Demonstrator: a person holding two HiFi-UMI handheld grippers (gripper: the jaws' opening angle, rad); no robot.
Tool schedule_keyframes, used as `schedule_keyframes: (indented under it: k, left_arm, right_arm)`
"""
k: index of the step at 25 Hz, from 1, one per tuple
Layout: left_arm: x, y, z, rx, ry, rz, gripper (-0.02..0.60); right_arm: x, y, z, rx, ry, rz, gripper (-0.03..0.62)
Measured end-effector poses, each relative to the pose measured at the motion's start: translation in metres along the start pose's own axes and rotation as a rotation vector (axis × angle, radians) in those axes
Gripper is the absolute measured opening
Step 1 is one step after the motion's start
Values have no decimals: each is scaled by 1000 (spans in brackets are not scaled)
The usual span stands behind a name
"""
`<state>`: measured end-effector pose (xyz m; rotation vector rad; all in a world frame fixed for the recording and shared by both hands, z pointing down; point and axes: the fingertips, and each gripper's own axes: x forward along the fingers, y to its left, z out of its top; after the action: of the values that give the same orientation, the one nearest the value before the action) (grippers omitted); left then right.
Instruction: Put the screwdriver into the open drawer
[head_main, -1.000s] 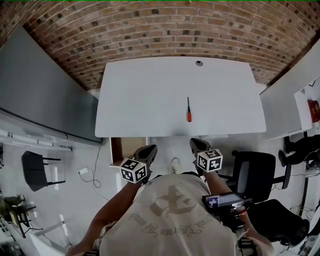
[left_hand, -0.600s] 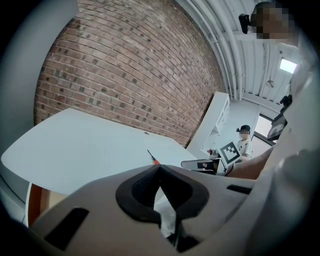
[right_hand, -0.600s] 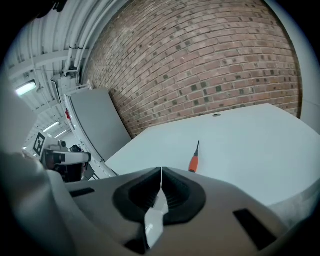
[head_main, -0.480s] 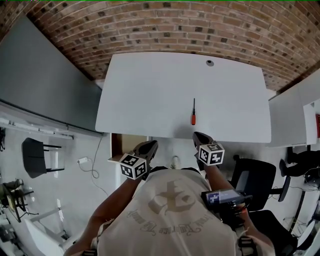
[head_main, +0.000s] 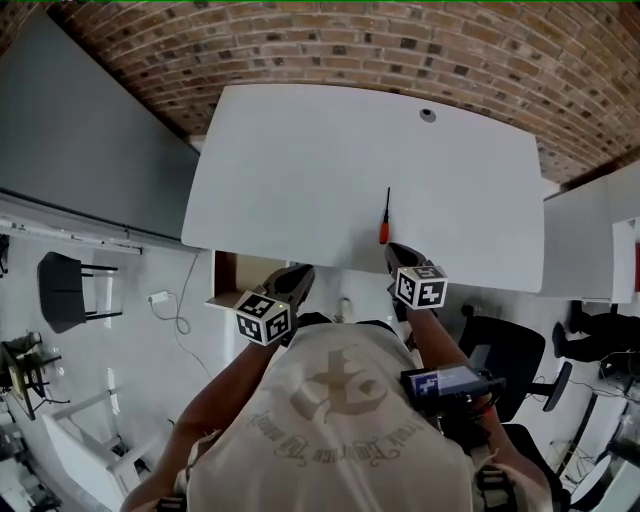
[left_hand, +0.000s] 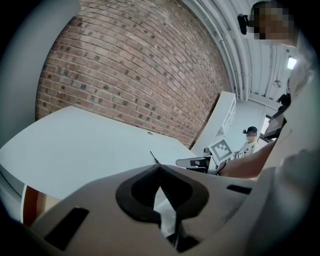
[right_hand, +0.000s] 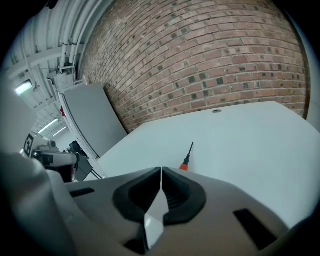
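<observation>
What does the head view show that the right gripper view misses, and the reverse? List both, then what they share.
Head view only: the open drawer under the table's near edge, the left claw near it, and the person's shirt. Right gripper view only: the right claw up close, its jaws shut tip to tip and empty, plus ceiling lights. Both: the screwdriver on the white table, and the brick wall.

Your right gripper (right_hand: 161, 171) has its jaws together and empty, the screwdriver (right_hand: 187, 156) lying just beyond them on the bench (right_hand: 250, 145).
</observation>
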<state>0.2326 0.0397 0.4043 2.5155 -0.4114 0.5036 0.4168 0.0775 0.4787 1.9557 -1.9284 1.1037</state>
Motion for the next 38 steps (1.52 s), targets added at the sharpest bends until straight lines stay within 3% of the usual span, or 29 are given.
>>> schedule_keyframes:
  k: [23, 25, 27, 38]
  left_arm:
    - [12, 22, 8, -37, -1, 72, 20]
    - [11, 26, 8, -45, 0, 82, 20]
    - [11, 30, 9, -51, -3, 91, 20]
    - [8, 40, 16, -66, -29, 123, 20]
  right_arm:
    - [60, -49, 15, 71, 122, -35, 28]
    - [67, -52, 17, 83, 136, -40, 43]
    - [73, -56, 19, 89, 156, -46, 101]
    - [99, -69, 19, 88, 242, -86, 120]
